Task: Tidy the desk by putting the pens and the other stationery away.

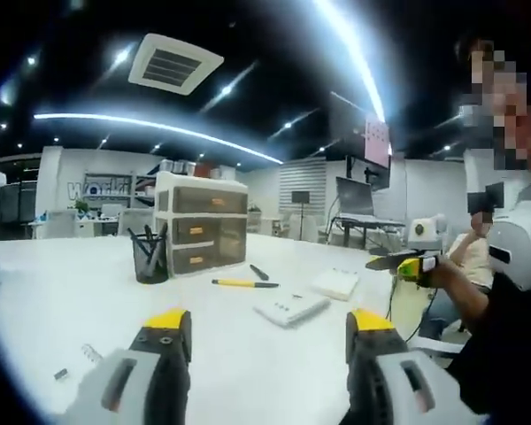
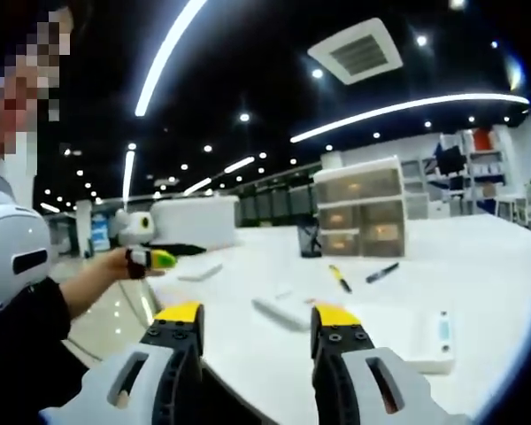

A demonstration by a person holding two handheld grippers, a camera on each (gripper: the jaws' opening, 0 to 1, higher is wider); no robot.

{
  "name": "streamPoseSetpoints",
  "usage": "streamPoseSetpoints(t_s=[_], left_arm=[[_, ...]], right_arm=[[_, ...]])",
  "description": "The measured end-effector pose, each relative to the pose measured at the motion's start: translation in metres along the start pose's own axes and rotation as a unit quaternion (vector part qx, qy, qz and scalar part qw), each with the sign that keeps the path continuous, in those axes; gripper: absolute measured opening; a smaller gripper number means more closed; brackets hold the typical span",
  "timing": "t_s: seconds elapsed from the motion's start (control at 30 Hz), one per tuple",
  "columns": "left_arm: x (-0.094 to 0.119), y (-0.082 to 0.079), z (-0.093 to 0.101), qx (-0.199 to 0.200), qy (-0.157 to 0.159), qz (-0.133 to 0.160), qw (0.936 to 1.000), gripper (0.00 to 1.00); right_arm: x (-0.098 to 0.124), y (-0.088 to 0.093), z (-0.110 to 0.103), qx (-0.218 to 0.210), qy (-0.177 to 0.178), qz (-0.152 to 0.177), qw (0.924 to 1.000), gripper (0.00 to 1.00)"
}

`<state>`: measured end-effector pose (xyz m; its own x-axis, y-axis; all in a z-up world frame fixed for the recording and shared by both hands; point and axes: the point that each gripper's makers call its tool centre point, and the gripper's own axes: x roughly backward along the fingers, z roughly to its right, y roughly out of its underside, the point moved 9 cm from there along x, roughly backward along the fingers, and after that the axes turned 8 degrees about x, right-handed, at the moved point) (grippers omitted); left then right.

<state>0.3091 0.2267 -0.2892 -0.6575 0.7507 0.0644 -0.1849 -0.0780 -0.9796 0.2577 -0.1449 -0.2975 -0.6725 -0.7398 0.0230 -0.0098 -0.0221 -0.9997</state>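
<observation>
My left gripper hangs open over the near part of the white desk, holding nothing. A yellow pen and a black marker lie ahead of it, in front of a small drawer unit. A black mesh pen cup with pens stands to the left of the drawers. My right gripper is also open and holds nothing. From its side I see the yellow pen, the black marker and the drawer unit farther back.
A flat white device and a white pad lie right of the pens. Small clips sit near the front left. A white box lies at the right. The person's body stands at the desk edge.
</observation>
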Motion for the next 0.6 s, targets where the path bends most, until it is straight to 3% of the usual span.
streamPoseSetpoints(t_s=[0.47,0.6], left_arm=[[0.024,0.021,0.007,-0.007,-0.023,-0.003,0.9997,0.71],[0.026,0.027,0.013,-0.013,-0.019,-0.004,0.9997,0.71]], right_arm=[[-0.009,-0.001,0.004,0.014,-0.001,-0.031,0.9994,0.49],[-0.016,-0.006,0.008,0.040,-0.007,-0.067,0.9969,0.51]])
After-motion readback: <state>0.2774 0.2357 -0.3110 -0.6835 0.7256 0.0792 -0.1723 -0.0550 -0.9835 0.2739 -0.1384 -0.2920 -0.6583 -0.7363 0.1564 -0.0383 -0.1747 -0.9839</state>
